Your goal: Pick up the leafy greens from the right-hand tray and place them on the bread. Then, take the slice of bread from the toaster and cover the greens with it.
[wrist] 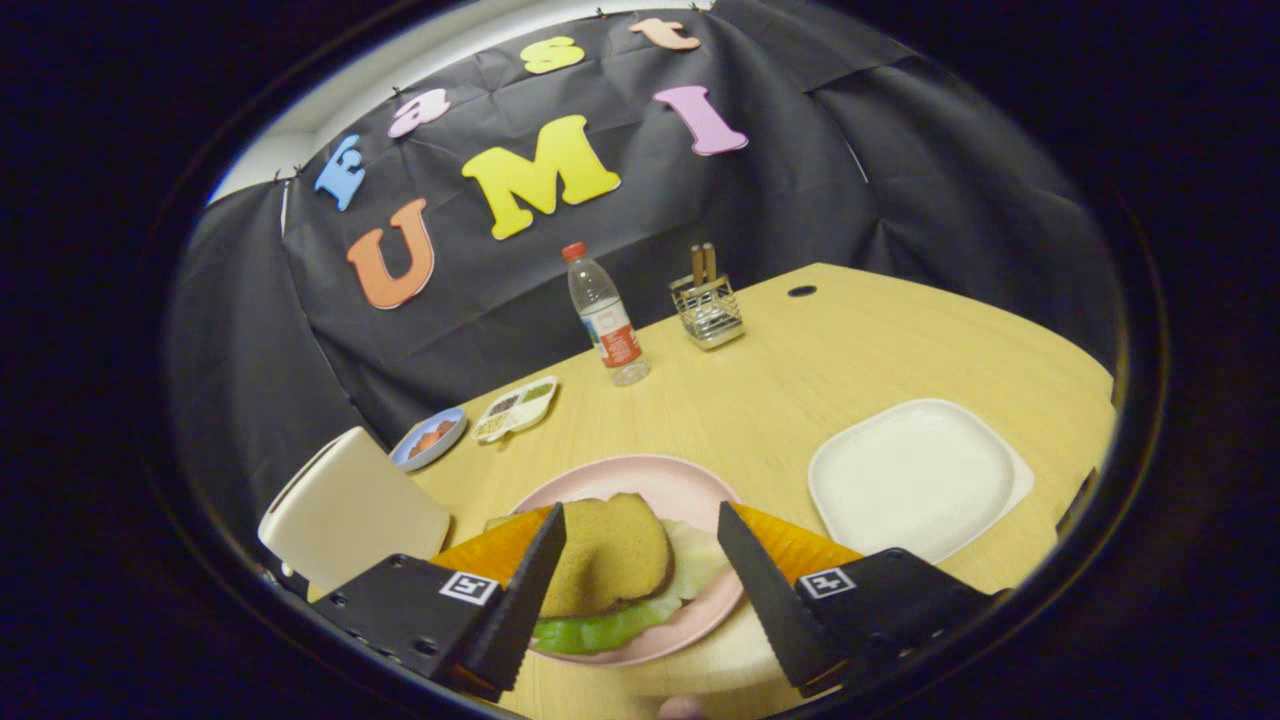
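A brown slice of bread (605, 555) lies on top of the leafy greens (600, 628) on the pink plate (670, 480). The greens stick out from under the slice on its near and right sides. My gripper (640, 555) hovers over the plate with its fingers apart, one on each side of the slice, and neither finger presses on it. The cream toaster (350, 510) stands to the left of the plate, beside the left finger. A square white tray (915, 475) lies to the right of the plate with nothing on it.
Further back on the wooden table stand a plastic water bottle (607, 318) and a wire holder (708, 310) with wooden sticks. A small blue dish (430, 438) and a white divided dish (515, 408) lie behind the toaster.
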{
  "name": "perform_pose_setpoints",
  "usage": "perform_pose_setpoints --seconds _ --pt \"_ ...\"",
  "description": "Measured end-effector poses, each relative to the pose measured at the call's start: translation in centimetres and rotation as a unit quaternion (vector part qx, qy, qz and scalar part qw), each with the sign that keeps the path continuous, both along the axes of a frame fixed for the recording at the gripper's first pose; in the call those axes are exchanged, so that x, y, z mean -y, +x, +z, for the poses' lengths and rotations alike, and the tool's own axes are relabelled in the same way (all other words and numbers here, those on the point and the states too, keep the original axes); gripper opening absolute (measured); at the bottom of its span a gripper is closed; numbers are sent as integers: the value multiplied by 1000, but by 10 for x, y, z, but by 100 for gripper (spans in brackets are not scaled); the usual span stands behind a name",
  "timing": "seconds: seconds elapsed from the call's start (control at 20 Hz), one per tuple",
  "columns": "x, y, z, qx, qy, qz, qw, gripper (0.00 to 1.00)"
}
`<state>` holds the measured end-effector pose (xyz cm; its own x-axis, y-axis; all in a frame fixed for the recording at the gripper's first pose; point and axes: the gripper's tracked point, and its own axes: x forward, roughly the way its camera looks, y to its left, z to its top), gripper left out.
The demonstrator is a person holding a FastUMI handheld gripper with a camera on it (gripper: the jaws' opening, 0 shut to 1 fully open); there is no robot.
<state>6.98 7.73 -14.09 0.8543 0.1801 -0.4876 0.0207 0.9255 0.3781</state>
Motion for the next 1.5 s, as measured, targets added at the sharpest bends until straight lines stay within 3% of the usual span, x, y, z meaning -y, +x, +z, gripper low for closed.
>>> perform_pose_setpoints --seconds 0.05,0.5,0.75,0.95,1.25,1.5 --pt "8 3 8 13 -3 -5 1000 95" --pt "50 -14 107 107 16 -8 994 94" --pt "81 -44 173 198 -11 -27 980 94" --pt "90 -71 207 248 -16 -18 969 94" --pt "92 -71 232 263 -9 3 965 94" --pt "102 -64 238 253 26 -18 967 94"
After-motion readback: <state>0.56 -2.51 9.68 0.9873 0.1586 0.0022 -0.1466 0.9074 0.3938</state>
